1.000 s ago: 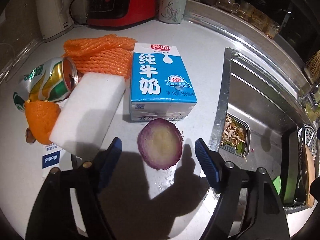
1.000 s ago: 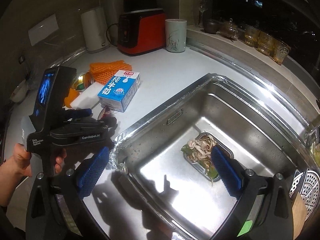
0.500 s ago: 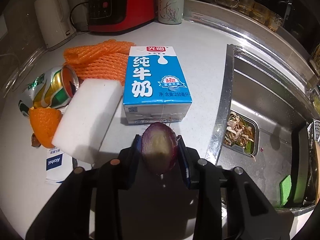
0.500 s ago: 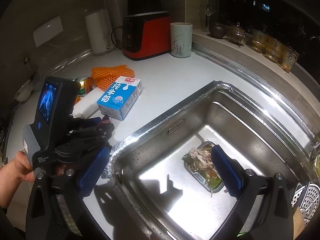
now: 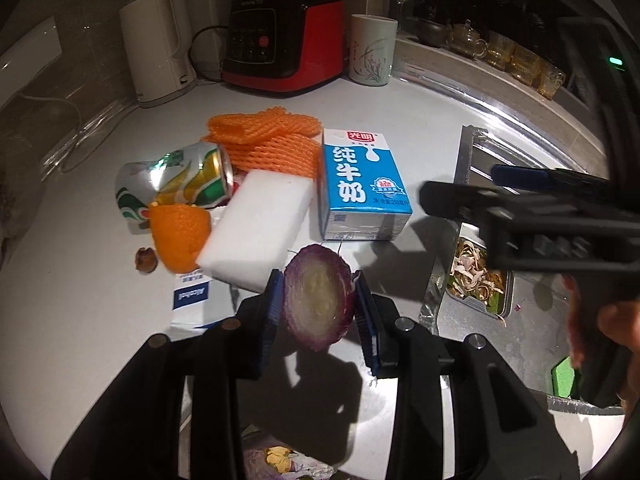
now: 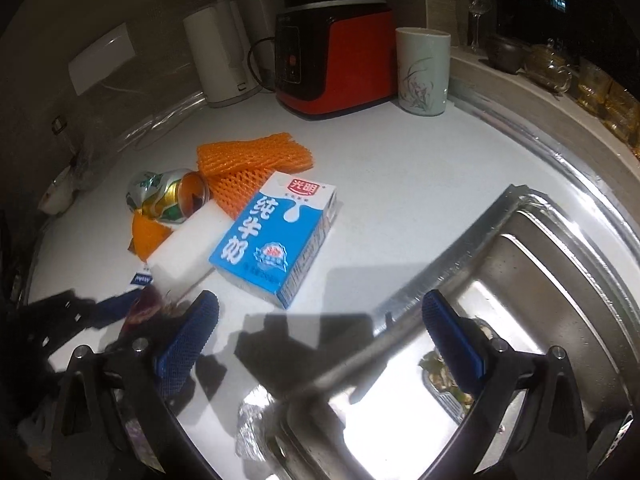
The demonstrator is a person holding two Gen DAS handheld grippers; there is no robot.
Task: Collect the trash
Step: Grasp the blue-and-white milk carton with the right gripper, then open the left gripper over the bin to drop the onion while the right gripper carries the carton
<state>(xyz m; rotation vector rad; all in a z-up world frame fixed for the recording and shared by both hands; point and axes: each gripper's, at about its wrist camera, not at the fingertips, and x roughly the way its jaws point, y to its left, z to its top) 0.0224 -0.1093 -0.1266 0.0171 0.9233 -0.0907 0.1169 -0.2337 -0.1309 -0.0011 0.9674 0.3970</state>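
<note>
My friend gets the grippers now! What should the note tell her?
Left hand-held gripper: shut on the purple onion half, lifted off the counter.
Right hand-held gripper: open and empty, over the sink's edge.
Left on the counter: milk carton, can, orange foam net, white foam block, orange peel, alcohol-wipe packet.
Next: probably bin the onion.

Countertop (image 6: 400,184): smooth, matt white; sink (image 6: 560,280): brushed stainless steel with a bright sheen. Milk carton (image 5: 360,184): printed glossy paperboard; crushed drink can (image 5: 176,184): shiny metal; fruit netting (image 5: 264,140): orange foam mesh, rough; white block (image 5: 256,232): matt foam. Gripper pads (image 6: 188,336): blue, finely ribbed, on black plastic fingers; onion half (image 5: 318,300): moist cut face.
</note>
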